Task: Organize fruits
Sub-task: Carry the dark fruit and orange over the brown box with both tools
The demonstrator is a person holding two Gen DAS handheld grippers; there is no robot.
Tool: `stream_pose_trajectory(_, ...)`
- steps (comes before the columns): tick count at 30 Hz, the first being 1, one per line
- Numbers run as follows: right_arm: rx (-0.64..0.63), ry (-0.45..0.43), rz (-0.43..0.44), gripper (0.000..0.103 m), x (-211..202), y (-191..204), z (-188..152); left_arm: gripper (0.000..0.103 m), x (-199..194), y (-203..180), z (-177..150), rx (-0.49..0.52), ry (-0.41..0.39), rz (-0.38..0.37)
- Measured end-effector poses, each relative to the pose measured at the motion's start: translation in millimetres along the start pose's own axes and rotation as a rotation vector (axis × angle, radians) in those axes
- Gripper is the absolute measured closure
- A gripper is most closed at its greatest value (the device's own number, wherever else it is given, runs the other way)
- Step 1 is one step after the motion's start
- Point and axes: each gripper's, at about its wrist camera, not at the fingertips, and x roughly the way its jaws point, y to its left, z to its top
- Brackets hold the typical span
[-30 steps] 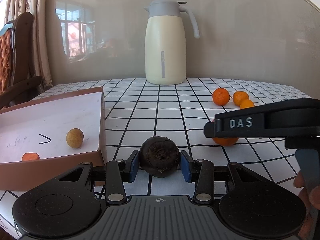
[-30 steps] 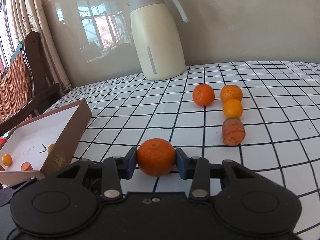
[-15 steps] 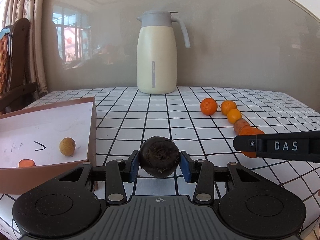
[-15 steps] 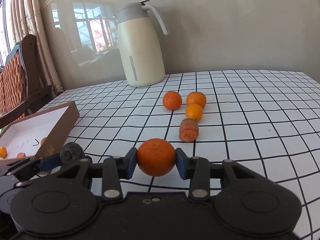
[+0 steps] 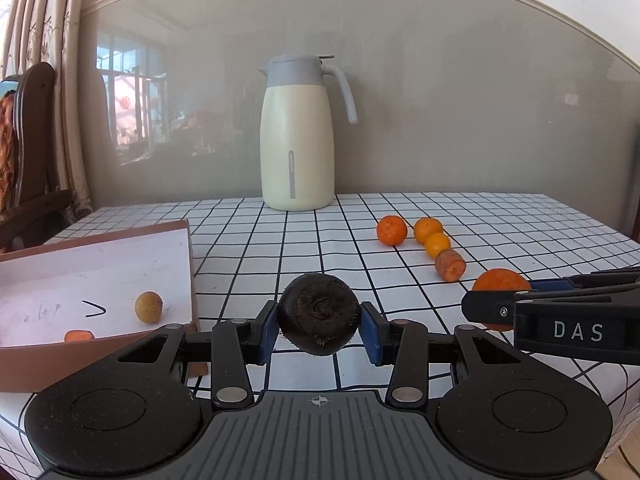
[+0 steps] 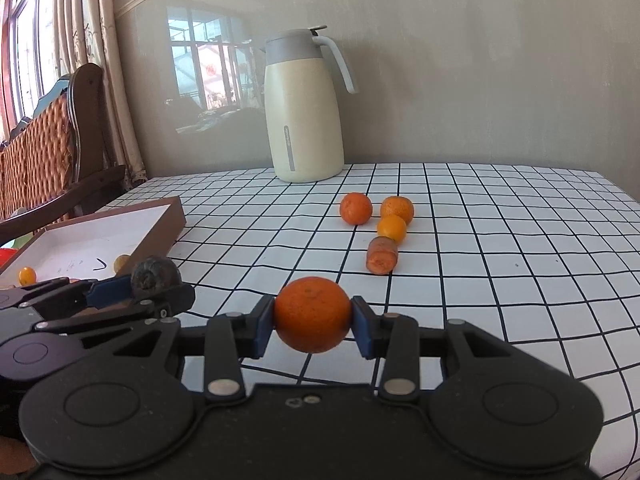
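My left gripper [image 5: 319, 328] is shut on a dark brown round fruit [image 5: 319, 314], held above the checkered table near the box corner. My right gripper [image 6: 313, 326] is shut on an orange [image 6: 313, 314]; it also shows in the left wrist view [image 5: 498, 285] at the right. Two oranges [image 6: 356, 209] [image 6: 397, 209], a small yellow-orange fruit [image 6: 392, 229] and a carrot piece [image 6: 382, 255] lie in a line on the table. The brown box [image 5: 191, 256] at the left holds a tan round fruit [image 5: 148, 307] and an orange piece [image 5: 79, 336].
A cream thermos jug [image 5: 297, 136] stands at the back of the table by the wall. A wooden chair [image 6: 60, 136] and curtains are at the left. A small yellow fruit [image 6: 27, 276] lies in the box. The table's right edge [image 5: 600, 224] is in view.
Both grippers have pulled back and risen from the table, each still holding its fruit. The right gripper has moved from in front of the left one to its right side.
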Motion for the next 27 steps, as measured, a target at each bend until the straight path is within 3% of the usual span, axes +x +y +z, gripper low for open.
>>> stream_pose_trajectory(27,-0.074,-0.129,0.129,0.071,-14.3,61.1,12.7,0.06,-40.3,63.0,7.7,-0.066,-0.09,0.096)
